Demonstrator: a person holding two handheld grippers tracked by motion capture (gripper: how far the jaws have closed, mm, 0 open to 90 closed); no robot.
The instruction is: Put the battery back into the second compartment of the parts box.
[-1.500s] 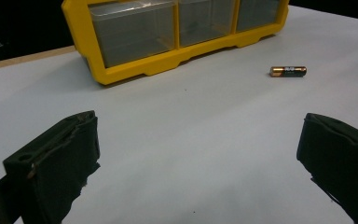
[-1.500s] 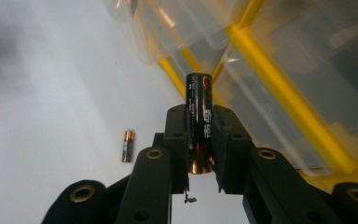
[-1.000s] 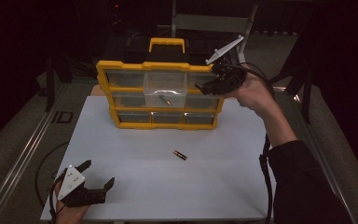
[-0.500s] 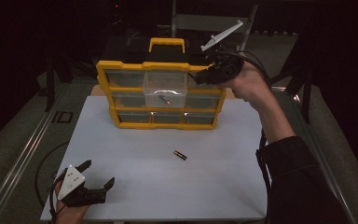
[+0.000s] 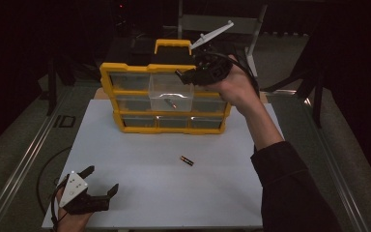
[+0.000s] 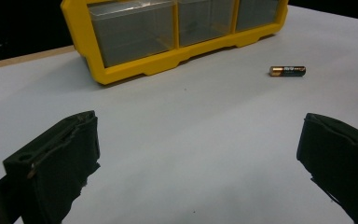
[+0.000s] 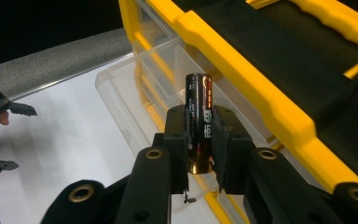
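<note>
Your right hand-held gripper (image 7: pixel 199 140) clamps a black cylindrical battery (image 7: pixel 199 122) above the pulled-out clear plastic drawer (image 5: pixel 170 94) of the yellow plastic organiser (image 5: pixel 107 77) at the white surface's (image 5: pixel 140 159) far edge, apparently to drop it in. Your left hand-held gripper (image 5: pixel 96 186) rests open near the front-left corner, leaving the second black-and-gold battery (image 5: pixel 187 160) mid-surface.

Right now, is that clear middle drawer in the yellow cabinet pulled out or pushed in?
Pulled out: the clear drawer juts forward of the yellow cabinet, with a battery lying inside.

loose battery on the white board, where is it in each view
High view: the loose battery lies mid-board, in front of the yellow organizer.
Left gripper view: upper right, beyond the open tool.
Right gripper view: not in it.
Shared landmark: the yellow organizer.
</note>
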